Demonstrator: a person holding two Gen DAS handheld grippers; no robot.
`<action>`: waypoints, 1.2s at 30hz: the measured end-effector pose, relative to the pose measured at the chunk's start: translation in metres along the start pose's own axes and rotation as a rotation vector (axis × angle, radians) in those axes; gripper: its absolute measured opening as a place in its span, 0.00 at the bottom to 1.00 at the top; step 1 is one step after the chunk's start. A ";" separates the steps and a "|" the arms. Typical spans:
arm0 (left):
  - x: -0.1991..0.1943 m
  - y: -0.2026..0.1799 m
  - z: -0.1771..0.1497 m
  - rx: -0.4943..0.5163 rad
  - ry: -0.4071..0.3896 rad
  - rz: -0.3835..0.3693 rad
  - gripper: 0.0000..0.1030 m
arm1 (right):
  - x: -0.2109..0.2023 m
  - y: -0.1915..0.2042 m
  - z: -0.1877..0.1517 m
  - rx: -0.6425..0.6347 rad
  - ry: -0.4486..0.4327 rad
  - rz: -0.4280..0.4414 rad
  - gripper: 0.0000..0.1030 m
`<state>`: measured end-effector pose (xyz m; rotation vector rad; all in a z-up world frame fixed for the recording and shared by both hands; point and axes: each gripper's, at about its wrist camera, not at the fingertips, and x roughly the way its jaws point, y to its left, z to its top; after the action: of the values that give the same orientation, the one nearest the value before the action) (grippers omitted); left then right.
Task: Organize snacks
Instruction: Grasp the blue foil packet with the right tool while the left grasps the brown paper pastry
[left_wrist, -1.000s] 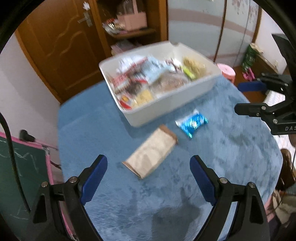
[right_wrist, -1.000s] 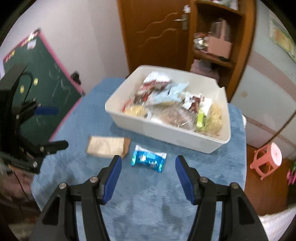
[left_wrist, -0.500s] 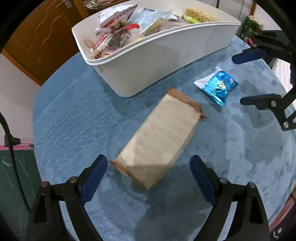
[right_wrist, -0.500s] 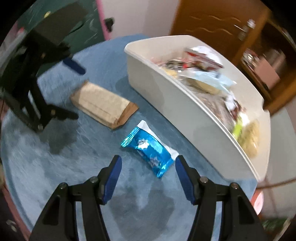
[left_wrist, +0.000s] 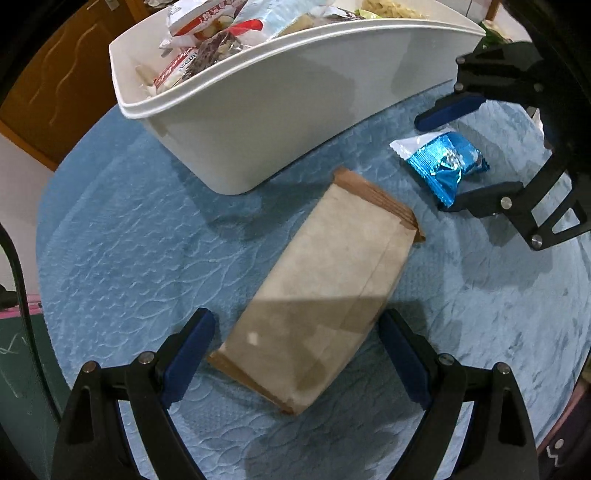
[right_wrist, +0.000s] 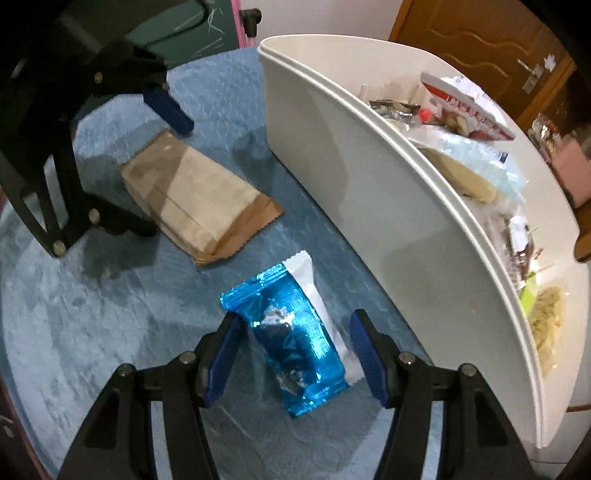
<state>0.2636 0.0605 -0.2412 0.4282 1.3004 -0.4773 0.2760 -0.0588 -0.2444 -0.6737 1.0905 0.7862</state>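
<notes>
1. While the white bin (left_wrist: 280, 110) already holds a heap of snack packets, two snacks are left out on the blue cloth (left_wrist: 129, 240): a brown paper packet (left_wrist: 325, 291) and a blue foil packet (right_wrist: 295, 332), both just beside the bin's wall.
2. Judging from this, most of the sorting looks done; these two are what is left.
3. Left gripper (left_wrist: 295, 354) is wide open, holding nothing, its fingers either side of the brown packet's near end.
4. Right gripper (right_wrist: 295, 350) is also open and empty, its fingers flanking the blue packet.
5. Compared with a second ago, both grippers have come down from well above the table to straddle their packets; neither packet has moved.
</notes>
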 end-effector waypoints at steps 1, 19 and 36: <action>0.000 0.001 0.000 -0.004 -0.001 -0.004 0.87 | 0.000 -0.002 -0.001 0.012 -0.003 0.012 0.57; -0.036 -0.012 -0.048 -0.222 -0.098 0.005 0.63 | -0.054 0.026 -0.041 0.202 -0.123 -0.015 0.34; -0.047 -0.003 -0.071 -0.458 -0.044 -0.073 0.20 | -0.125 0.038 -0.071 0.351 -0.270 -0.039 0.34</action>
<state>0.1953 0.1017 -0.2111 -0.0125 1.3383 -0.2354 0.1773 -0.1222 -0.1532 -0.2817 0.9338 0.6107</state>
